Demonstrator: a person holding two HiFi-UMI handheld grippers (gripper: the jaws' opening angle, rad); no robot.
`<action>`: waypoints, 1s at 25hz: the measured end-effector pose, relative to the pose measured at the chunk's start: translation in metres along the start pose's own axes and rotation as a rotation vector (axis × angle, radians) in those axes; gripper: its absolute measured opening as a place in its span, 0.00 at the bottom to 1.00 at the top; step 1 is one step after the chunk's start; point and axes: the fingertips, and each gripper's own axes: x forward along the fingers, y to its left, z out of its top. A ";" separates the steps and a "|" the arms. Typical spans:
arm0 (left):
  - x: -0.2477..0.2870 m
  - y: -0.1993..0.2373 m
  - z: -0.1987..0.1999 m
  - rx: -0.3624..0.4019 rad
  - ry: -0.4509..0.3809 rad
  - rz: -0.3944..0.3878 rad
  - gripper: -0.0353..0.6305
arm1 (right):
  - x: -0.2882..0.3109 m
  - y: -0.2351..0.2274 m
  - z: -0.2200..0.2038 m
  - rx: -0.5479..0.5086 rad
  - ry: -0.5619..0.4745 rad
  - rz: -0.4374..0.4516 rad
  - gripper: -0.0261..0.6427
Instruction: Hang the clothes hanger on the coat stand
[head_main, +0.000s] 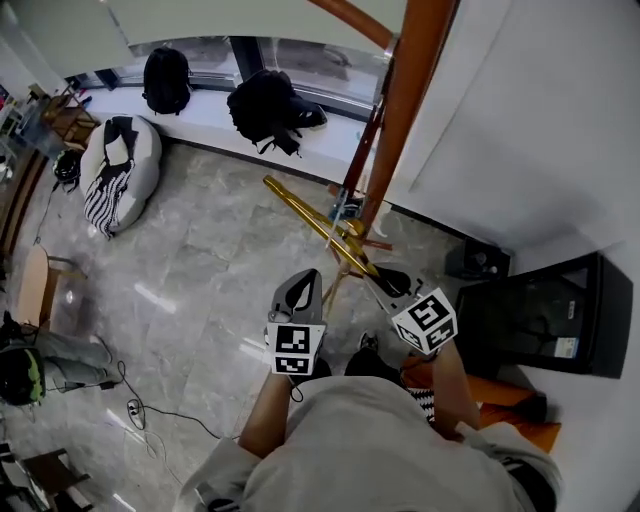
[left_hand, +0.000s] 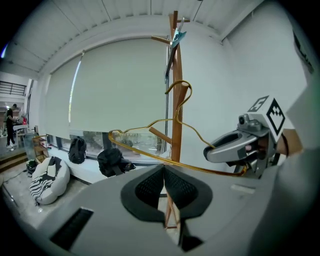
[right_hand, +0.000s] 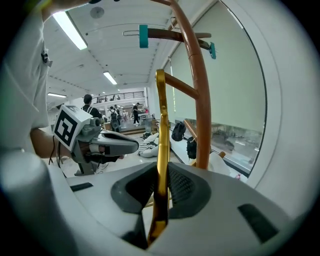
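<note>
A gold wire clothes hanger slants up from my right gripper toward the wooden coat stand. In the right gripper view the hanger's bar runs straight up between the pads, and the right gripper is shut on it. From the left gripper view, the hanger's hook is beside the stand's pole, close to a slanted peg; I cannot tell whether they touch. My left gripper is shut with nothing in it, to the left of the hanger.
Two black backpacks sit on the window ledge and a striped beanbag lies on the floor at left. A black cabinet stands by the white wall at right. Teal clips hang on the stand's top pegs.
</note>
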 end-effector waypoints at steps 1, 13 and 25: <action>0.000 -0.003 -0.001 0.003 0.006 0.009 0.07 | 0.002 -0.002 -0.001 0.000 -0.004 0.017 0.11; 0.002 -0.026 -0.002 0.006 0.036 0.131 0.07 | 0.007 -0.022 -0.002 -0.024 -0.051 0.169 0.10; 0.014 -0.040 0.002 -0.019 0.022 0.197 0.07 | -0.004 -0.029 0.002 -0.028 -0.059 0.332 0.09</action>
